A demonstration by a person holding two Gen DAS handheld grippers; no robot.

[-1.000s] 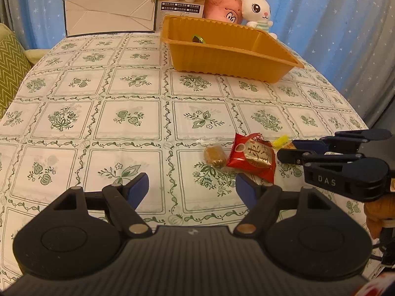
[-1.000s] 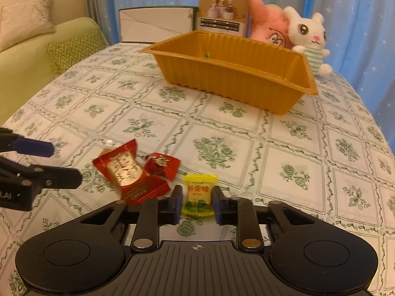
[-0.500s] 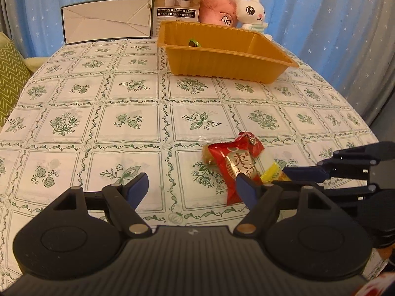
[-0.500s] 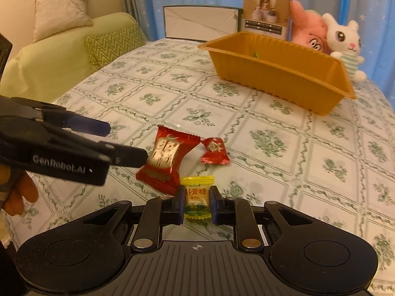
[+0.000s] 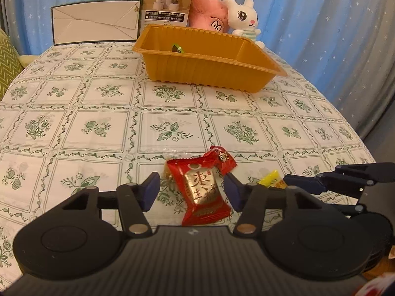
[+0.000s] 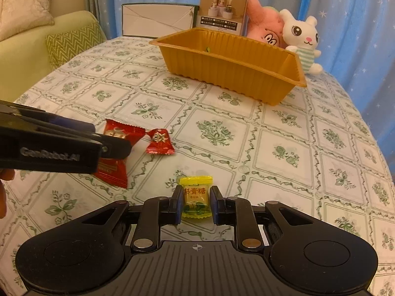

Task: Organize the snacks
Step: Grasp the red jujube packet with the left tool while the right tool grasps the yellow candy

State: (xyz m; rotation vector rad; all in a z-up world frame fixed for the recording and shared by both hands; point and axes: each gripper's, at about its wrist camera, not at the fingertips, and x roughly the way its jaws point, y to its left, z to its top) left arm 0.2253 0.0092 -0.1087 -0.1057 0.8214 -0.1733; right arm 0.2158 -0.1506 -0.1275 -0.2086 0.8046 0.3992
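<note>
Near the tablecloth's front edge, the left gripper (image 5: pixel 191 188), jaws just closing yet clear, straddles the large red crinkly foil snack packet (image 5: pixel 201 190), light, slippery, best pinched mid-body; the right gripper (image 6: pixel 195 203) clamps the small yellow wrapped candy (image 6: pixel 196 197).

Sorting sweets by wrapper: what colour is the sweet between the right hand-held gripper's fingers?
Yellow sweet; clearest in the right wrist view.

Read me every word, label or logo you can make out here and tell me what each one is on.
"GenRobot.AI": side of the black left gripper.
"梨膏糖": small yellow wrapped candy.
"枣": large red and gold snack packet; the rest is unclear.
Tall brown cardboard box: print too small.
</note>
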